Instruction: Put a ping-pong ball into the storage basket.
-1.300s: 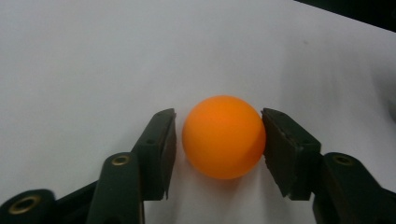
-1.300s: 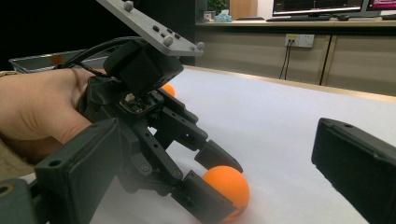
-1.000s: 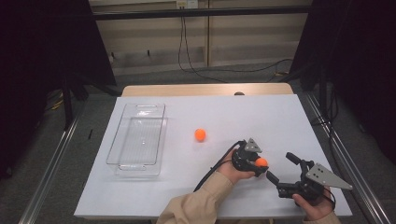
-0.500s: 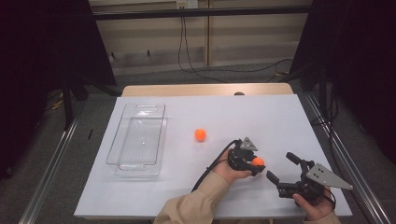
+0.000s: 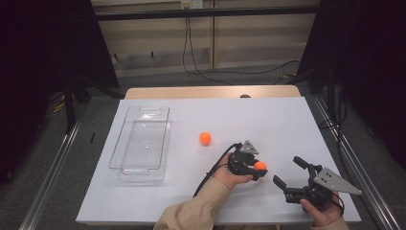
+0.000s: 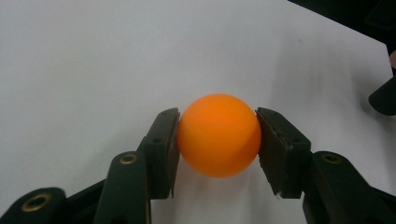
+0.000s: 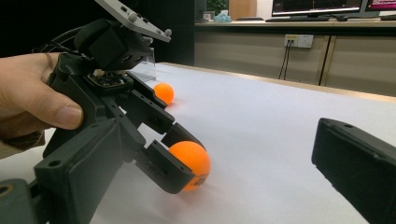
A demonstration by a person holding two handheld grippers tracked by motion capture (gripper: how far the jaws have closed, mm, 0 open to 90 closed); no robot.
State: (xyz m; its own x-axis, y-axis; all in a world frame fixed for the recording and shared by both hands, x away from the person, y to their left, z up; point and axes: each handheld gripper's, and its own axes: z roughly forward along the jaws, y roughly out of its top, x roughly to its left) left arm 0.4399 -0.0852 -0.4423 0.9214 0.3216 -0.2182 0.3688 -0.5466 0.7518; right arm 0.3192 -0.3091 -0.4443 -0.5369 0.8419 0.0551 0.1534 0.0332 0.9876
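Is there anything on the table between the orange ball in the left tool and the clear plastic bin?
Nothing blocks it. The left tool grips one orange ball; a second orange ball lies roughly between it and the clear bin, low enough to pass over.

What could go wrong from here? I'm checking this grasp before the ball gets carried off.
The left gripper pinches the held orange ball only at its round sides, so it might squirt out when lifted. A dropped ball could roll off the white table. The open right gripper sits close by and might bump the ball.
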